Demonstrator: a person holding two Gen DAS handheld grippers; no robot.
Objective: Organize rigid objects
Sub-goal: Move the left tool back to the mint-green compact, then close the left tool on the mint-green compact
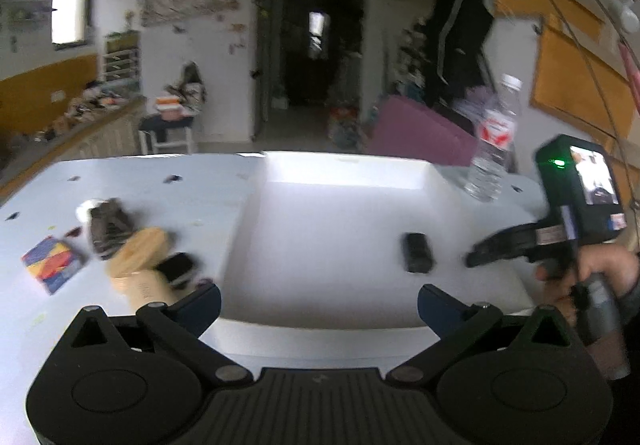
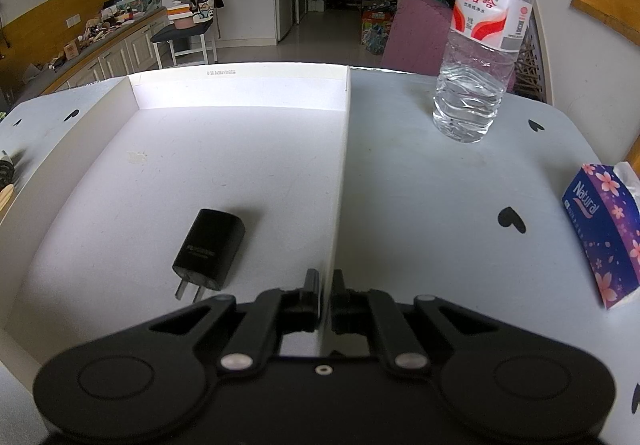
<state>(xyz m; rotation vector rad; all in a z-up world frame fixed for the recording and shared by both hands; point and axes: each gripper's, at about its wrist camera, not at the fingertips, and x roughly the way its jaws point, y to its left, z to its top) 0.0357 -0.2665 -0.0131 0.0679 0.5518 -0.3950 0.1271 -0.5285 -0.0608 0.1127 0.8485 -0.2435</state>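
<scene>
Resting inside a shallow white tray (image 2: 240, 87) on the pale bench (image 2: 420, 181), a black plug adapter (image 2: 210, 251) lies flat near the tray's right wall, prongs toward the near edge. The right claw (image 2: 326, 291) is clenched on that right wall, one finger inside the tray and one outside, pads pressing the thin cardboard. The left claw (image 1: 319, 303) hangs released over the tray's near edge, its jaws spread wide with nothing between them. Toward the bench's left edge sits a blurred cluster: a colourful small box (image 1: 52, 263), a dark brush-like item (image 1: 108, 229), a pale wooden piece (image 1: 138, 255). A clear water bottle (image 2: 478, 41) stands upright near the far right corner, and a purple tissue pack (image 2: 604, 233) sits at the right edge.
</scene>
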